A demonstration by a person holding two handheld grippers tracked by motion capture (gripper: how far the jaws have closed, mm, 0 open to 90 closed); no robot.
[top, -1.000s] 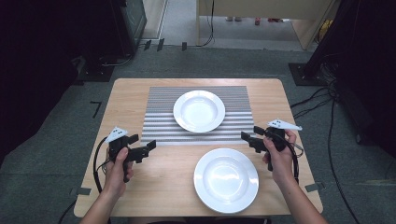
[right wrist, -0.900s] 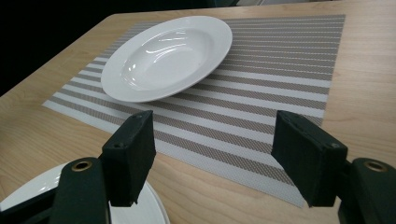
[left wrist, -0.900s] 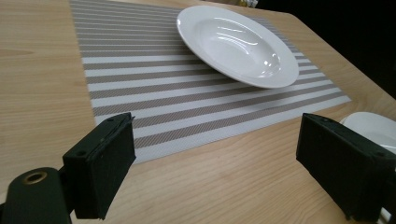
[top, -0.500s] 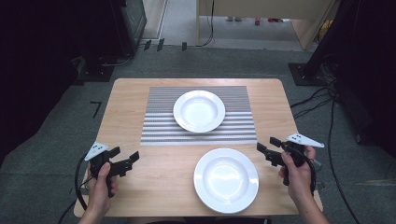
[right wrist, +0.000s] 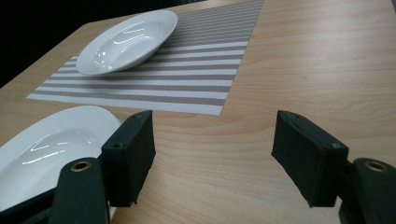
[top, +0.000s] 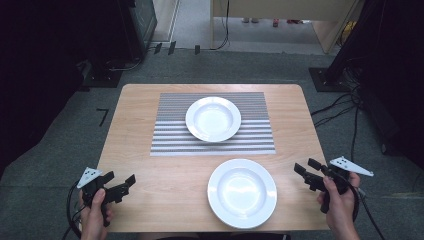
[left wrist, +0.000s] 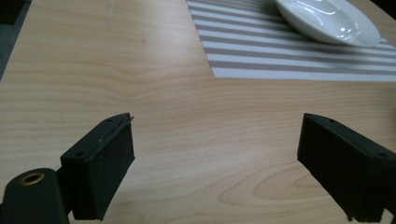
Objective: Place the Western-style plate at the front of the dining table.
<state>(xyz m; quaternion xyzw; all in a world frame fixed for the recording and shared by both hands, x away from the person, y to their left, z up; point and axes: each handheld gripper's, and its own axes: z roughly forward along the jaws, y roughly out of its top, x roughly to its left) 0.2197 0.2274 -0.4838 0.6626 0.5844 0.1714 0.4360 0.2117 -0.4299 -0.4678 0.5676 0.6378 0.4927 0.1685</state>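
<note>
On the table's near edge, the plate point(top: 242, 192) lies flat between both grippers' spread fingers.

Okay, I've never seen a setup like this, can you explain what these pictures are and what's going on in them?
A person sits at a wooden table, holding a two-jaw grasping tool in each hand. One camera looks down from above; two more ride on the tools and look along their black jaws. On the table lie a striped mat with a white plate on it, and a second plate on bare wood nearer the person. The left tool and right tool are both open and hold nothing.
</note>
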